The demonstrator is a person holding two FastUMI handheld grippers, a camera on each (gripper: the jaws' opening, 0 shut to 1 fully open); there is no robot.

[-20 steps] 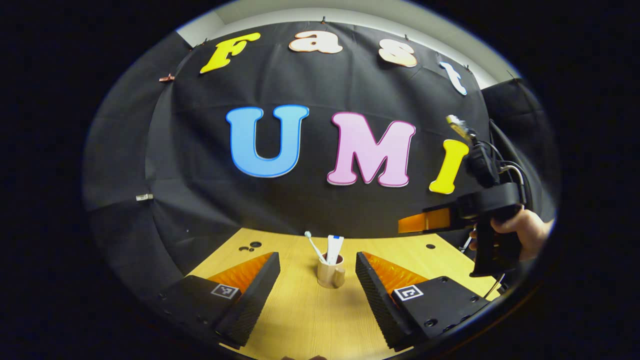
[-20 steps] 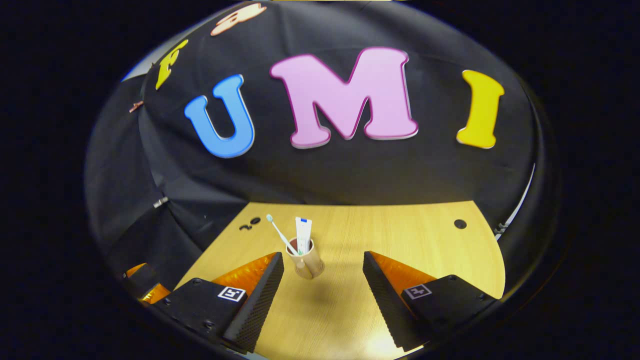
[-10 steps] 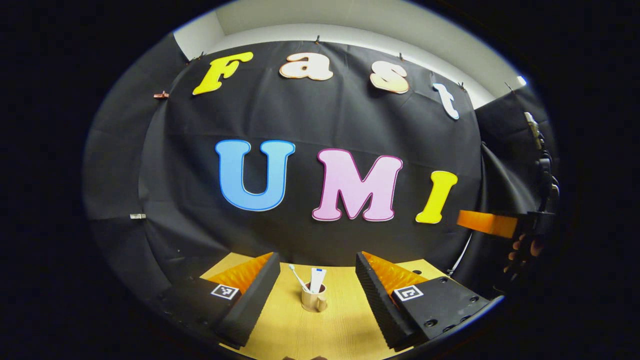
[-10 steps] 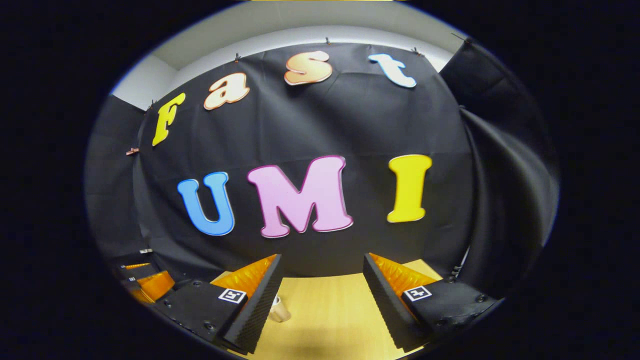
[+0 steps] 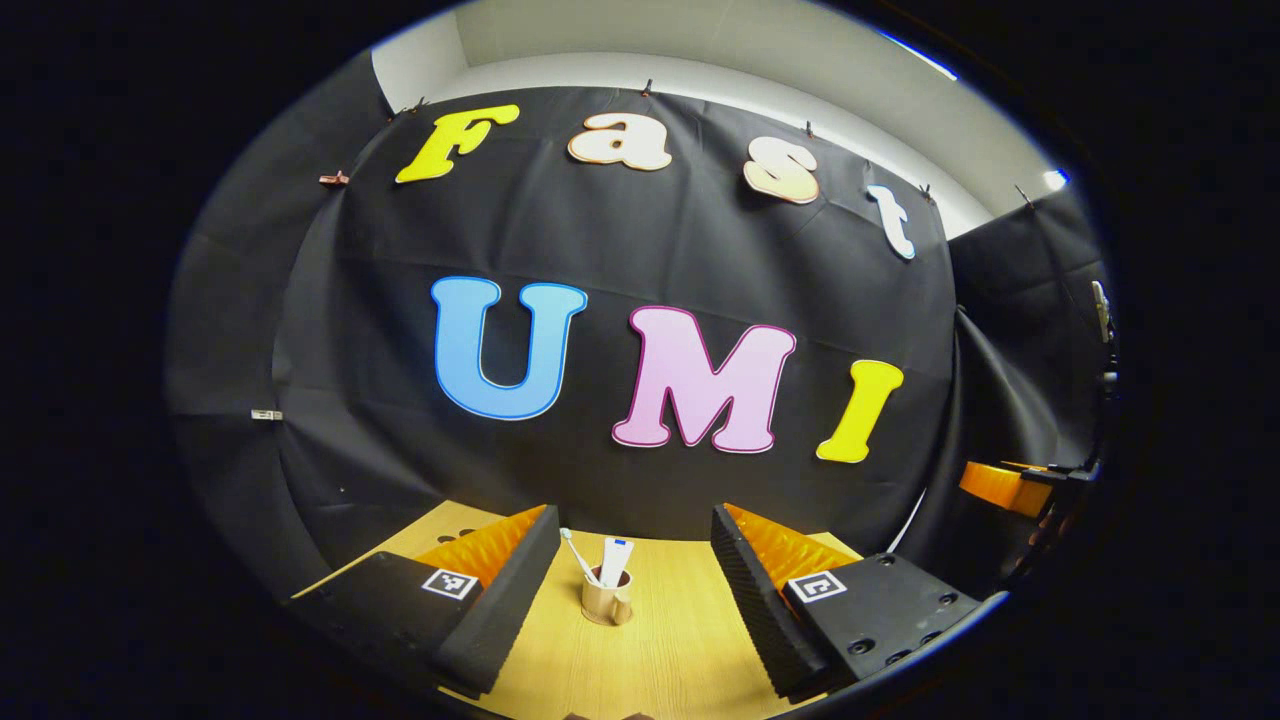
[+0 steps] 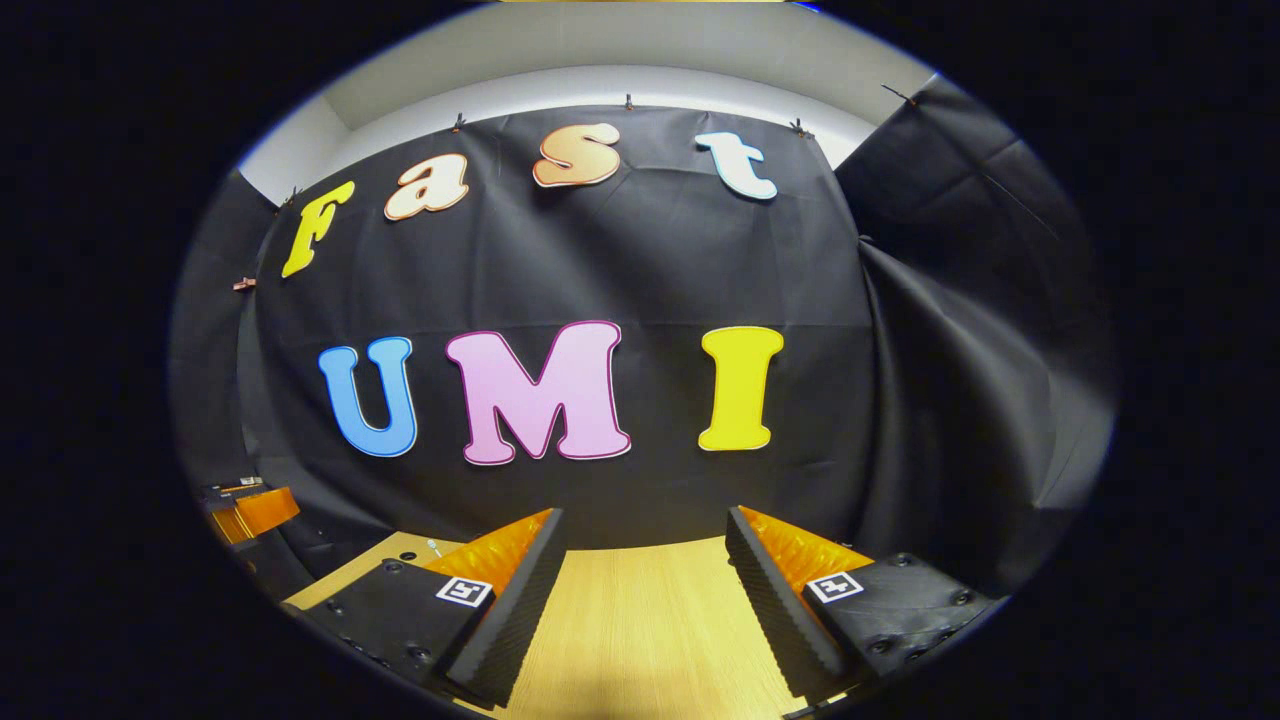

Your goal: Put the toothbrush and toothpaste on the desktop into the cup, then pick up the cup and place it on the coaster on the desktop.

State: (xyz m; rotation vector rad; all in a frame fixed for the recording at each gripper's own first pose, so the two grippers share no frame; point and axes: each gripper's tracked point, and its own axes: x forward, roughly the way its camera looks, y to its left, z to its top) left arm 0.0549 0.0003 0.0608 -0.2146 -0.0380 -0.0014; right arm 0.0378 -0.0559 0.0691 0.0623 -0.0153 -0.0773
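A tan cup (image 5: 607, 603) stands upright on the wooden desktop (image 5: 655, 660), with a white toothbrush (image 5: 573, 549) and a white toothpaste tube (image 5: 615, 560) sticking out of it. My left gripper (image 5: 632, 520) is open, level and well back from the cup, which shows between its fingers. At the far right edge of the left gripper view, the right gripper (image 5: 1010, 485) is held up beside the desktop. In the right gripper view, the right gripper (image 6: 645, 515) is open over bare desktop (image 6: 640, 620), holding nothing. A small white tip (image 6: 432, 546) peeks past its left finger.
The black cloth wall rises directly behind the desktop's far edge. The left gripper's orange finger (image 6: 250, 510) shows at the far left of the right gripper view. Bare wood lies in front of both grippers.
Both grippers have drawn back and tilted up, so more wall shows. The cup looks smaller and lower in the left gripper view and has slipped behind the right gripper's left finger.
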